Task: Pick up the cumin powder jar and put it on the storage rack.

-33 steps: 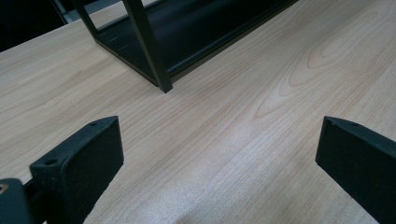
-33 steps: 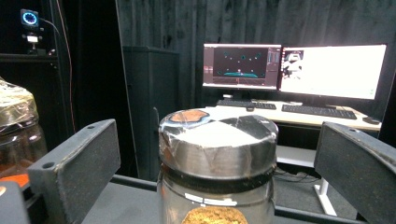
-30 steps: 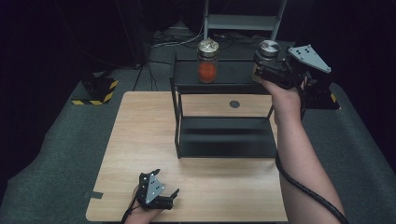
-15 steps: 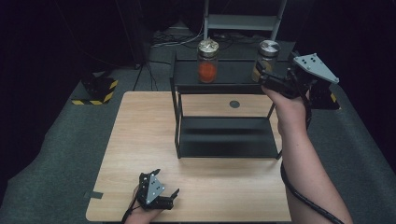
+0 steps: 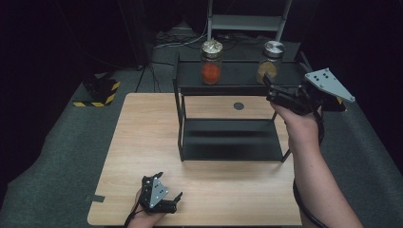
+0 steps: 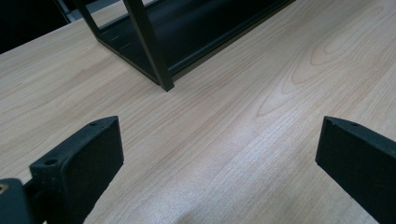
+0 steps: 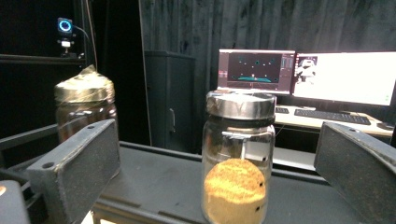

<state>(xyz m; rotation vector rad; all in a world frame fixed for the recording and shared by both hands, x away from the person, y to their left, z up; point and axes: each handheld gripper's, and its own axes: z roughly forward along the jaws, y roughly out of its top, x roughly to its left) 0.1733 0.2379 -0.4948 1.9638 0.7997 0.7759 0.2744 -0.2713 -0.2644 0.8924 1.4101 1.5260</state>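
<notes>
A black two-level rack (image 5: 237, 76) stands on the wooden table (image 5: 142, 142). Two glass jars stand on its top shelf. One, with a gold lid, holds red powder (image 5: 211, 62) (image 7: 84, 107). The other, with a silver lid, holds brown powder (image 5: 268, 61) (image 7: 238, 163). My right gripper (image 5: 270, 90) (image 7: 217, 137) is open, level with the top shelf, just in front of the brown jar and apart from it. My left gripper (image 5: 177, 200) (image 6: 219, 135) rests open low over the table's near edge, with nothing between its fingers, facing the rack's front leg (image 6: 156, 56).
The rack's lower shelf (image 5: 228, 142) holds nothing. A small dark round spot (image 5: 238, 106) marks the table behind the rack. A yellow-and-black striped block (image 5: 102, 90) lies on the floor at the left. Lit monitors (image 7: 345, 77) stand beyond the jars.
My right gripper has drawn back from the brown jar, down and to the right; the jar stays standing on the top shelf. The left gripper has not moved.
</notes>
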